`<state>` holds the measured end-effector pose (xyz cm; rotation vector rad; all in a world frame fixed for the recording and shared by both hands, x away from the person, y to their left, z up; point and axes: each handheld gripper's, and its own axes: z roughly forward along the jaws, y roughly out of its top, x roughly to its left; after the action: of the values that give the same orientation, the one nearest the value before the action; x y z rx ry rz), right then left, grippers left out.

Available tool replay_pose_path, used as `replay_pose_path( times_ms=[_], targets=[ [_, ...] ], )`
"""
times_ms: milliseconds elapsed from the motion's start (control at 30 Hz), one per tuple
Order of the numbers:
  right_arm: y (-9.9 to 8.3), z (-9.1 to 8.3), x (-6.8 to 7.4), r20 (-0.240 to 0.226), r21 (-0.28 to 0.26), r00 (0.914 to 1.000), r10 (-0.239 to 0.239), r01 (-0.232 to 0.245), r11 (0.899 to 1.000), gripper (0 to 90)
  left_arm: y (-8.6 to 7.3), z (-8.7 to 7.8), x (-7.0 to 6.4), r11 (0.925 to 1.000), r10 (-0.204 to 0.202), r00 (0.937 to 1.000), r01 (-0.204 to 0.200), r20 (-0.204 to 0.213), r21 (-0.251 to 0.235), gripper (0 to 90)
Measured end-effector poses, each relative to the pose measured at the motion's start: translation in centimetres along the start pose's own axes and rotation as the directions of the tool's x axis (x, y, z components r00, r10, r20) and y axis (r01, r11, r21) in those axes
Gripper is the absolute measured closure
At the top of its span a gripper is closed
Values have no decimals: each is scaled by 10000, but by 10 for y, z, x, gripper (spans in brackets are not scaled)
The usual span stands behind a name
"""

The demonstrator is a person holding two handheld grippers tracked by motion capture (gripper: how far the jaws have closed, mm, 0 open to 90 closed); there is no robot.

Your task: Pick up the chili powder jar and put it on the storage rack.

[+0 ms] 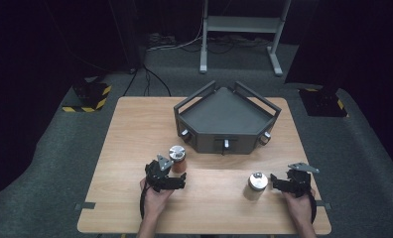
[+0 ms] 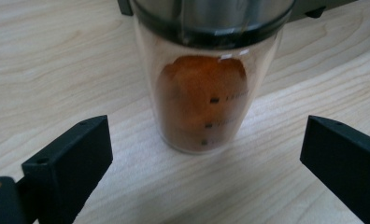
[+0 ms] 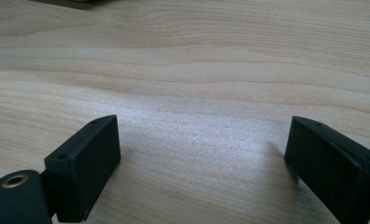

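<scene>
Wooden table carries a grey cornered tray at 12 o'clock, probably the destination. Toward 9 o'clock the jar of orange powder stands upright just ahead of the left gripper, spread wide to take it. At 4 o'clock a pale jar waits beside the right gripper, also spread and empty.

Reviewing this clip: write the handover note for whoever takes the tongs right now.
Left tongs: open, jaws on either side of the orange-filled jar but not touching it; the jar stands upright on the table.
Right tongs: open, empty, over bare wood, beside the pale jar.
The grey tray at the back holds nothing.
Done: the left approach.
Left: probably grip both jars; where they go is unclear.
</scene>
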<state>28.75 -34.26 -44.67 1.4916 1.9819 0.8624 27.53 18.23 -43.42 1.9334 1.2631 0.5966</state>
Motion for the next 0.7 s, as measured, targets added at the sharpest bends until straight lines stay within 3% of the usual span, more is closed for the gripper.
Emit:
replay_pose_path(
  times_ms=[267, 500, 700],
  targets=[
    [0, 0, 0, -3, 10, 10000, 1, -1, 10000, 104, 6, 12, -2, 9997, -1, 10000, 2, 46, -253, 42],
    [0, 0, 0, -12, 3, 10000, 0, 0, 10000, 104, 8, 19, -3, 9990, -234, 9997, 234, 10, -375, 48],
    [0, 0, -1, -27, -15, 10000, 26, -26, 10000, 105, 10, 23, -3, 9982, -315, 9995, 310, -100, -523, 105]
  ],
)
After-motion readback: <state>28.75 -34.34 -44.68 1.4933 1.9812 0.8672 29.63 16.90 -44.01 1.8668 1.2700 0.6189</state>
